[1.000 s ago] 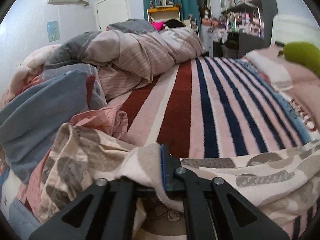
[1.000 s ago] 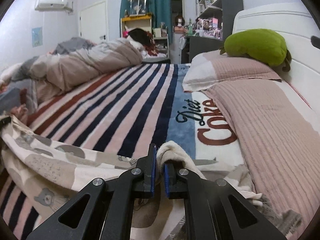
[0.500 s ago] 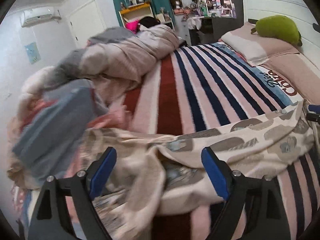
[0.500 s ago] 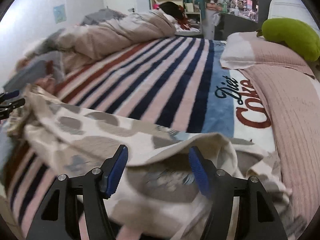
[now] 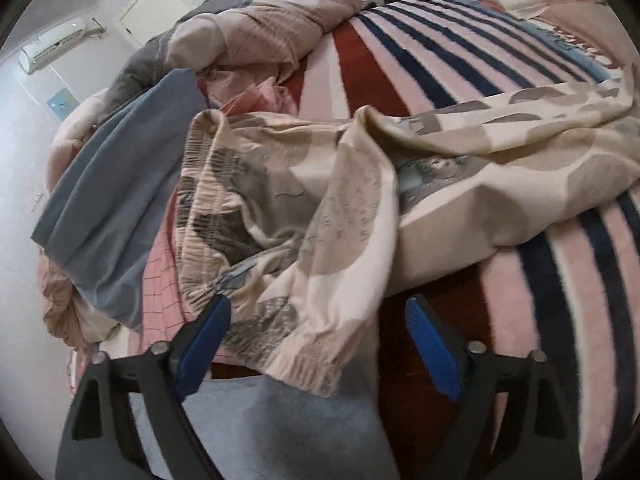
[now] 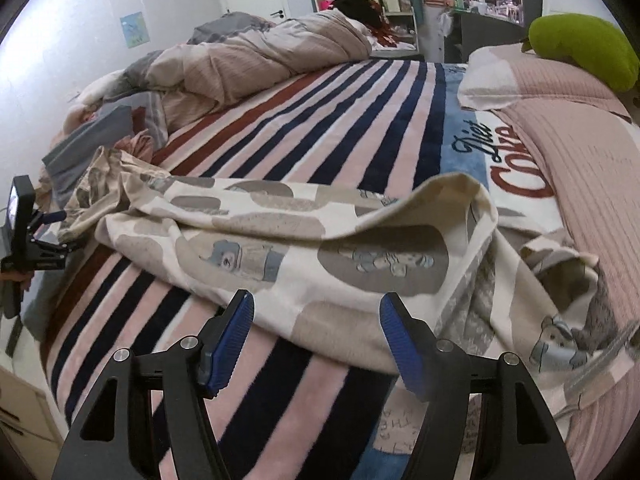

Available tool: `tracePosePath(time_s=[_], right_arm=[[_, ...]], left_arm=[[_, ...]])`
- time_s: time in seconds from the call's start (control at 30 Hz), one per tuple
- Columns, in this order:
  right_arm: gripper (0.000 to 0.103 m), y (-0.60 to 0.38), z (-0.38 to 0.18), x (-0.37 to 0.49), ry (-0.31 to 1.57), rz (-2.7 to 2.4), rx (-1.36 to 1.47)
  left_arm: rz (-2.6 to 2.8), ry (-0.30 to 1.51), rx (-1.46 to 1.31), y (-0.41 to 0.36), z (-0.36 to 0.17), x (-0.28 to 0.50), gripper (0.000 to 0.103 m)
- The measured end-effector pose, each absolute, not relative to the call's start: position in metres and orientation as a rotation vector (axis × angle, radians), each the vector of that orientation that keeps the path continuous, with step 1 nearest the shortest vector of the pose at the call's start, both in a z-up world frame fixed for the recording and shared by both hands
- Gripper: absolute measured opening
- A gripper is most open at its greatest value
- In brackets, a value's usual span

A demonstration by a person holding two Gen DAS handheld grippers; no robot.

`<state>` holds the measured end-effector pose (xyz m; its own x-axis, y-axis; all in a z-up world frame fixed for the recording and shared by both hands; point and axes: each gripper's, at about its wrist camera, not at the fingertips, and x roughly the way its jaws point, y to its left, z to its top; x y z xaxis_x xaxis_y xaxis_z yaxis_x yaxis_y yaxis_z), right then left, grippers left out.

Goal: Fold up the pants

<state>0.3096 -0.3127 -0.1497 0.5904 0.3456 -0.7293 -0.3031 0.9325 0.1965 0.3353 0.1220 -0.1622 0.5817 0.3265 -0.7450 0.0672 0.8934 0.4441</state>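
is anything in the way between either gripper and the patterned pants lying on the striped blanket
Nothing visible is. The cream pants with grey animal patches lie spread across the striped blanket. The left gripper, jaws open, has the waistband cloth just ahead; the right gripper, also open, faces the pant leg directly.

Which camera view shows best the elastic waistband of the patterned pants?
The left wrist view: the gathered waistband of the pants lies close and sharp. The right wrist view shows that end only far off, small and bunched at the left edge.
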Motion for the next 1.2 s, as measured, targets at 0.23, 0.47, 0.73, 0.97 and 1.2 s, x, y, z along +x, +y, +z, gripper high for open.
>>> tracePosePath(time_s=[0.23,0.47,0.73,0.97,1.2], right_arm=[[0.062,-0.311,-0.15,0.31,0.865,0.356,0.066],[0.061,-0.307,-0.152,0.314,0.872,0.342,0.069],[0.061,-0.309,-0.148,0.319,0.867,0.329,0.1],[0.061,-0.304,-0.147,0.322,0.886,0.297,0.103],[0.061,-0.3,-0.15,0.316,0.903,0.238,0.096]], left_arm=[[0.145,0.943,0.425,0.13,-0.159,0.34,0.02],[0.108,0.912,0.425,0.128,-0.147,0.34,0.007],[0.189,0.78,0.452,0.136,-0.097,0.377,0.006],[0.275,0.716,0.446,0.154,-0.074,0.429,0.006],[0.323,0.746,0.41,0.185,-0.084,0.478,0.008]])
